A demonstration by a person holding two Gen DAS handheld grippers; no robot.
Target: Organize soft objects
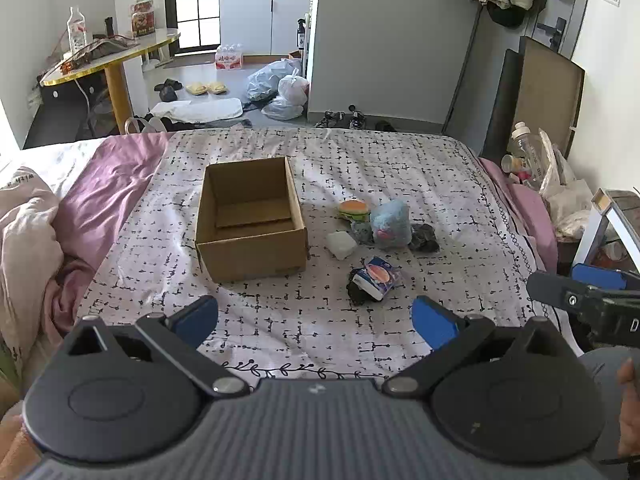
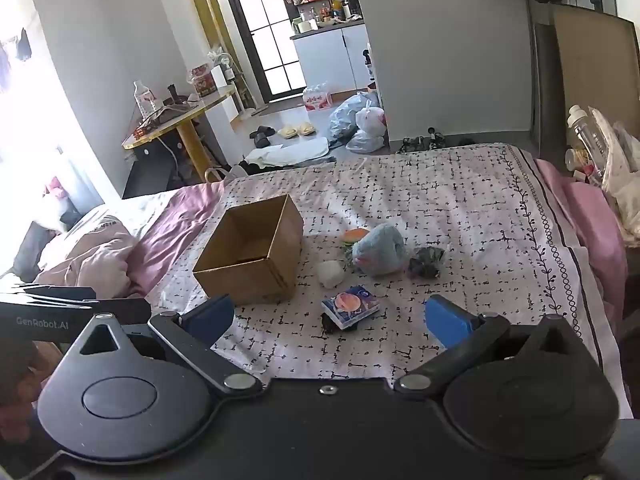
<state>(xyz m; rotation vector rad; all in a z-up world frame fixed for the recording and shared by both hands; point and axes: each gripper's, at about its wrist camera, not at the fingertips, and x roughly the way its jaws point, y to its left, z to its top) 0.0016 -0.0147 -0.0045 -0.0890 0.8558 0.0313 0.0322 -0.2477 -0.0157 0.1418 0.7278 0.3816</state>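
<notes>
While both grippers hung over the near edge of the bed (image 1: 400, 152), nothing had yet been sorted. The cardboard box (image 1: 250, 220) stood open, seemingly holding only a loose cardboard flap. Just beside it, to the right, lay the soft things: a burger toy (image 1: 353, 209), a blue plush (image 1: 390, 224), a white squishy block (image 1: 341, 244), a dark crumpled bundle (image 1: 424, 238) and, nearer, a tissue pack (image 1: 378, 276). The left gripper (image 1: 316, 320) and right gripper (image 2: 330, 320) had their fingers spread wide, holding nothing. Every item remained to be boxed.
</notes>
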